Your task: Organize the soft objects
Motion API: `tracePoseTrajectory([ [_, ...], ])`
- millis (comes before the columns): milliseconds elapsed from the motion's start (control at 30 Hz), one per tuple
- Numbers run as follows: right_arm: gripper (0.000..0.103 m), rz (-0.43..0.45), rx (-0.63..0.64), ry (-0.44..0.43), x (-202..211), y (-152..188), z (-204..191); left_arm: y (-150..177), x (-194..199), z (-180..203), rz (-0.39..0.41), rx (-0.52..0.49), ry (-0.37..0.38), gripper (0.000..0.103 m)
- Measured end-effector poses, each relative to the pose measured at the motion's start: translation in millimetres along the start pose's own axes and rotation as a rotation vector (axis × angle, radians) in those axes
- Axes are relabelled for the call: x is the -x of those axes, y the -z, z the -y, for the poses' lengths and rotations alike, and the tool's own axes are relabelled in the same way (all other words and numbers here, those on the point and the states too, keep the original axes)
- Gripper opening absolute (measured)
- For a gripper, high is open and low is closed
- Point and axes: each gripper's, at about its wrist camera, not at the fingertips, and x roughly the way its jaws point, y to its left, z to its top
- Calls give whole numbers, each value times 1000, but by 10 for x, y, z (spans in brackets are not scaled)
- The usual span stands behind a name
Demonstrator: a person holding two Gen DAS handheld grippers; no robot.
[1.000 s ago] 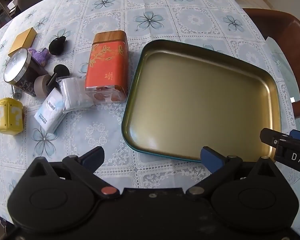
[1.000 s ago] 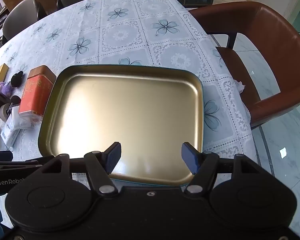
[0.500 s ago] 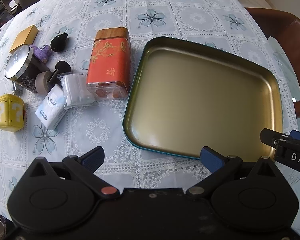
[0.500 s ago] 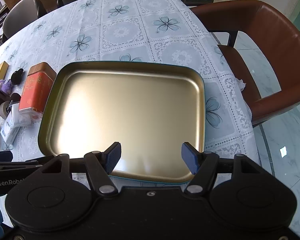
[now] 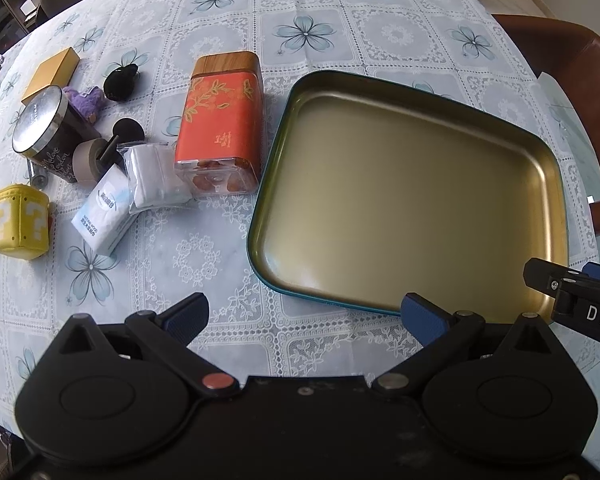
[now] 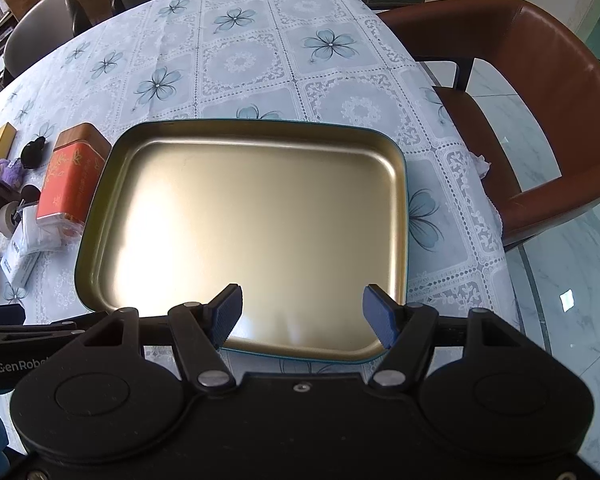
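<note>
A gold tray with a teal rim (image 5: pixel 278 148) (image 6: pixel 100 188) lies bare on the flowered tablecloth. Left of it lie soft things: two white tissue packs (image 5: pixel 108 208) (image 5: pixel 156 176), a yellow question-mark plush cube (image 5: pixel 20 222), a purple plush (image 5: pixel 85 98) and a black fuzzy ball (image 5: pixel 119 81). My left gripper (image 5: pixel 305 316) is open and empty, above the cloth near the tray's front left corner. My right gripper (image 6: pixel 302 312) is open and empty over the tray's near edge.
An orange tea tin with a wooden lid (image 5: pixel 222 120) (image 6: pixel 70 176) lies beside the tray. A dark round tin (image 5: pixel 50 132), a tape roll (image 5: pixel 86 158) and a gold box (image 5: pixel 52 74) sit further left. A brown chair (image 6: pixel 540 112) stands at the table's right edge.
Both views have shifted slightly, the grippers easing back and up a little. Nothing on the table has moved, and both grippers stay open.
</note>
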Motion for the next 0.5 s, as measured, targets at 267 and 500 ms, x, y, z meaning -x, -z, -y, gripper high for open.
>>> tracePoseTrajectory([
  [267, 64, 2, 1, -2, 0, 12, -13, 19, 5, -11, 3, 6, -7, 103],
  [500, 64, 0, 2, -3, -1, 4, -25, 19, 11, -11, 6, 8, -10, 103],
])
